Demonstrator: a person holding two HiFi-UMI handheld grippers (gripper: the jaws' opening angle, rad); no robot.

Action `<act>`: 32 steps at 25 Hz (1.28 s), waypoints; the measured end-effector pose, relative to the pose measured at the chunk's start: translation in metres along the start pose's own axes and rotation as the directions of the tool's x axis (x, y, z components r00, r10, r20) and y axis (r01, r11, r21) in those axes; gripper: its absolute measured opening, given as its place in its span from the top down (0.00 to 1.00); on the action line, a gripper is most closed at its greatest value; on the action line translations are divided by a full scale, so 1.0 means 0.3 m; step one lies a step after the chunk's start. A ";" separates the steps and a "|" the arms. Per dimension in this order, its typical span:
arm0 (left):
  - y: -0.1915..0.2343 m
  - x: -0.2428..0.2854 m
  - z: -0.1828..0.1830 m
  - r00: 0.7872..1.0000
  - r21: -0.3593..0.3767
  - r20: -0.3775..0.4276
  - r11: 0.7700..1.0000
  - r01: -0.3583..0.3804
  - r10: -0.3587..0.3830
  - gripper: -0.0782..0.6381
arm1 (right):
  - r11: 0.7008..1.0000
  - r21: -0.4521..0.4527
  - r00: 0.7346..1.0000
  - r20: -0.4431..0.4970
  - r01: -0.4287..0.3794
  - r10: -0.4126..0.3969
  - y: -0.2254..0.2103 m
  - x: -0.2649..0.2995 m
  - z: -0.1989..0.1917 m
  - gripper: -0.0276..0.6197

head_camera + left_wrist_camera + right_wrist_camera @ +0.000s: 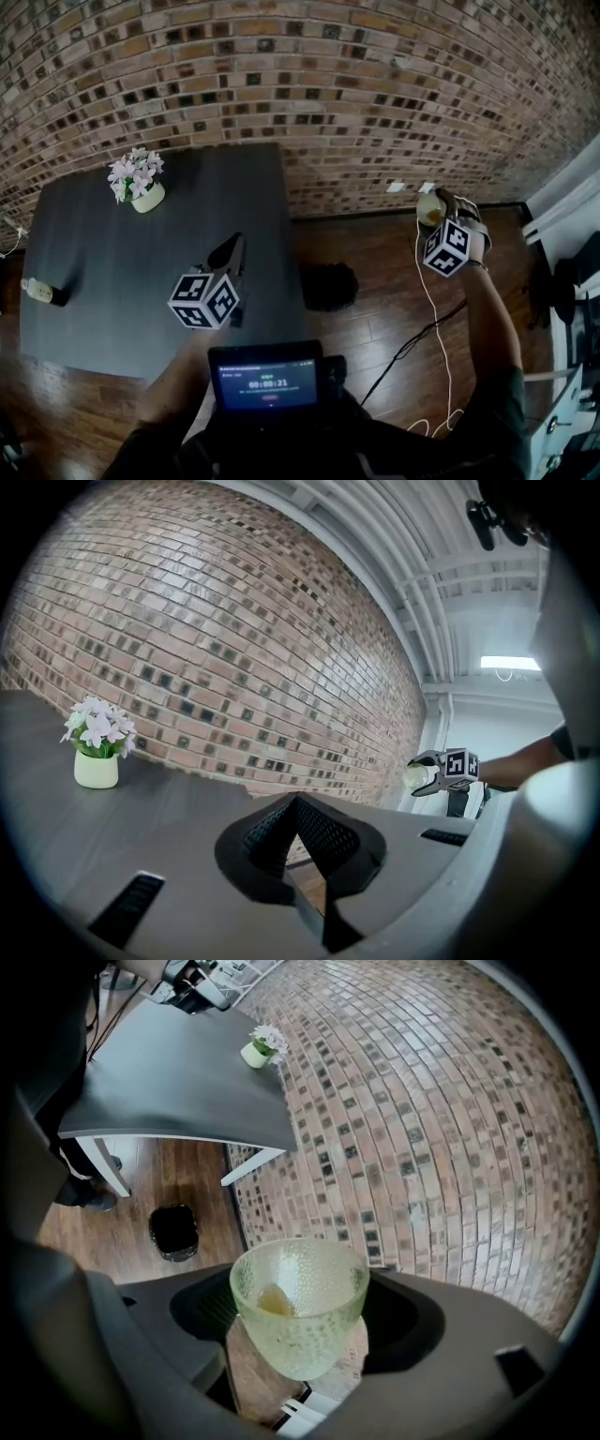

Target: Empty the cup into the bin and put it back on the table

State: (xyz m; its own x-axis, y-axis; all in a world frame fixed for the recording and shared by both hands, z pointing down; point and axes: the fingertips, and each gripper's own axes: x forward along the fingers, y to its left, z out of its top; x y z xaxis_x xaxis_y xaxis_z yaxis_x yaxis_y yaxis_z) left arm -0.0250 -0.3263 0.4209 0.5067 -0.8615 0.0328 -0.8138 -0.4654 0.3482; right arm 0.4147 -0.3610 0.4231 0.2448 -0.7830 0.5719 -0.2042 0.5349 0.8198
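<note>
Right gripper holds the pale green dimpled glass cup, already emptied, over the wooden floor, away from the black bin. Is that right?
Not emptied: the right gripper view shows a small yellowish piece inside the pale green dimpled glass cup. The rest holds: the right gripper grips it over the wooden floor, away from the black bin.

cup [298, 1307]: pale dimpled glass, upright, tan bit [274, 1299] inside, held above floor [141, 1185] | bin [174, 1232]: black, on floor beside table [169, 1072]

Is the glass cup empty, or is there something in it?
Not empty: a small yellowish piece lies inside the glass cup, held upright in the right gripper, not over the black bin.
</note>
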 end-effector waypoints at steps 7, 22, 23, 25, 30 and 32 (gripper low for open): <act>0.019 -0.001 0.016 1.000 -0.001 0.014 1.000 -0.006 0.006 0.89 | 0.999 -0.046 1.000 -0.021 0.010 -0.011 -0.001 -0.002 0.000 0.35; 0.035 -0.010 0.009 1.000 -0.009 0.003 1.000 -0.009 0.009 0.89 | 0.993 -0.120 0.999 -0.039 0.003 -0.008 0.013 -0.008 0.013 0.35; 0.036 -0.010 0.009 1.000 -0.009 0.003 1.000 -0.009 0.009 0.89 | 0.993 -0.122 0.999 -0.038 0.003 -0.008 0.011 -0.010 0.016 0.36; 0.035 -0.009 0.009 1.000 -0.007 0.004 1.000 -0.009 0.009 0.89 | 0.991 -0.130 0.999 -0.039 0.002 -0.008 0.010 -0.011 0.017 0.36; 0.031 -0.012 0.007 1.000 -0.011 0.003 1.000 -0.010 0.010 0.89 | 0.988 -0.152 0.999 -0.039 -0.011 0.005 0.025 -0.016 0.019 0.36; 0.033 -0.015 0.004 1.000 -0.012 0.003 1.000 -0.012 0.012 0.89 | 0.984 -0.176 0.999 -0.044 -0.005 -0.003 0.025 -0.014 0.019 0.36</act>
State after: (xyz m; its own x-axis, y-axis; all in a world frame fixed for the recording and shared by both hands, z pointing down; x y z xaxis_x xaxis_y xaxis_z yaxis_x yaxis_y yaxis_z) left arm -0.0358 -0.3274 0.4231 0.4960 -0.8677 0.0341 -0.8163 -0.4525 0.3591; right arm 0.4067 -0.3554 0.4267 0.2872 -0.7696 0.5703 -0.0352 0.5865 0.8092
